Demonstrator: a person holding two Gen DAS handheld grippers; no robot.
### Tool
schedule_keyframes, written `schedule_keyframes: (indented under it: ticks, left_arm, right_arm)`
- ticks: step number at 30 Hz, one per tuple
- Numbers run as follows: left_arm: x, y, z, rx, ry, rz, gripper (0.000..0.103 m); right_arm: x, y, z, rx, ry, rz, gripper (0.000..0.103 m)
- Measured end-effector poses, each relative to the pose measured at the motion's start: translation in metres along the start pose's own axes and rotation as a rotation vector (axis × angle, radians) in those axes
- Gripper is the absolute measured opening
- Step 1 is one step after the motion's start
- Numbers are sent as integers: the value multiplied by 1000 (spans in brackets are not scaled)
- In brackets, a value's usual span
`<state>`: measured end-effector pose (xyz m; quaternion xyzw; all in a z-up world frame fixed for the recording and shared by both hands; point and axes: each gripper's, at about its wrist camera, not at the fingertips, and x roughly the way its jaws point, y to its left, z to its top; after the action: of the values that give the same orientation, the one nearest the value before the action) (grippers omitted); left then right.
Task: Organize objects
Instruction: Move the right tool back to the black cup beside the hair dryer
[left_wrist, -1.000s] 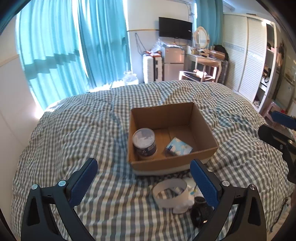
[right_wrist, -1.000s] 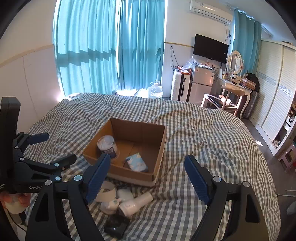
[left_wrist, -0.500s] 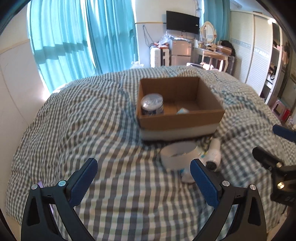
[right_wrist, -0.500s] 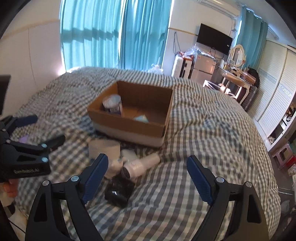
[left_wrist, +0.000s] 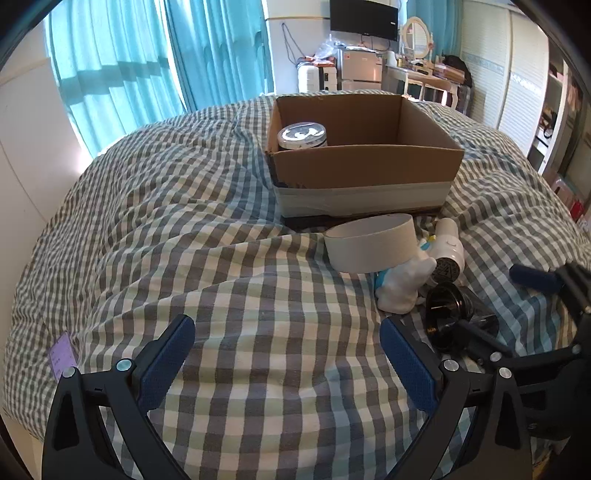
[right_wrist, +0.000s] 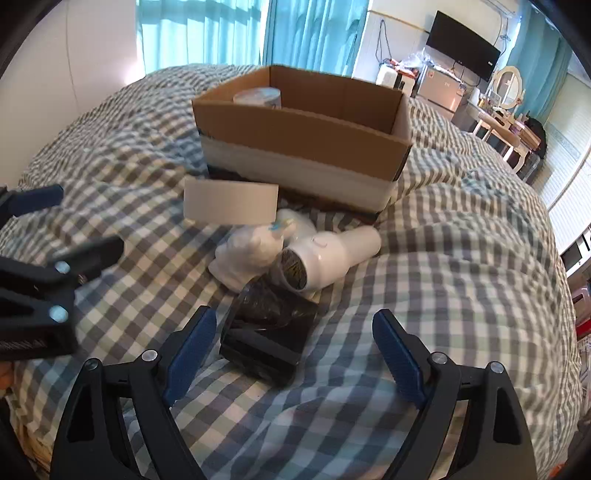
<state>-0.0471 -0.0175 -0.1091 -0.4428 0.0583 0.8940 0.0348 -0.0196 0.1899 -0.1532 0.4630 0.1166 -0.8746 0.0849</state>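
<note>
Writing on the can (left_wrist: 303, 136) too blurred; right tongs (right_wrist: 293, 345) gape.

No text, label or brand can be read: the print on the purple tag (left_wrist: 62, 355) at the blanket's (left_wrist: 229, 258) edge is too small.

- Your right gripper (right_wrist: 293, 345), jaws wide, has the black object (right_wrist: 267, 332) just ahead at 11 o'clock.
- Behind it, hair dryer (right_wrist: 325, 258) and tape roll (right_wrist: 231, 203) block the cardboard box (right_wrist: 303, 147) at 12.
- Bare quilt (right_wrist: 461, 277) lies at 2 o'clock.
</note>
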Motion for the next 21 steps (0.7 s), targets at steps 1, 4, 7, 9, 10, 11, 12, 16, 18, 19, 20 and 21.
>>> schedule_keyframes:
  ticks: [1, 4, 7, 9, 10, 11, 12, 16, 18, 19, 20, 21]
  left_arm:
    - [0, 2, 0, -5, 2, 0, 103]
    - [2, 4, -1, -14, 8, 3, 103]
    - [4, 6, -1, -18, 14, -3, 103]
    - [5, 5, 0, -16, 15, -2, 103]
    - [5, 4, 0, -13, 16, -3, 103]
    - [6, 3, 0, -11, 17, -3, 103]
    - [6, 3, 0, -8, 18, -4, 103]
    - [6, 2, 1, -2, 17, -4, 103]
    - [6, 2, 1, -3, 20, -5, 103]
    - [6, 2, 1, -4, 21, -6, 103]
    - [6, 1, 2, -3, 21, -7, 103]
    - [6, 1, 2, -2, 21, -6, 103]
  right_arm:
    - [3, 1, 0, -2, 1, 0, 87]
    - [7, 6, -1, -13, 6, 4, 79]
    - [14, 9, -1, -32, 22, 15, 64]
    - [18, 11, -4, -40, 25, 47, 56]
    - [19, 12, -5, -44, 28, 49, 56]
    - [19, 13, -5, -48, 25, 47, 56]
    - [17, 13, -5, -52, 23, 45, 54]
    - [4, 12, -2, -53, -10, 55, 32]
    - [-5, 10, 0, -55, -30, 47, 26]
    - [-8, 8, 0, -53, -34, 47, 23]
    - [-13, 5, 1, -51, -42, 49, 22]
    - [-16, 4, 2, -48, -51, 49, 17]
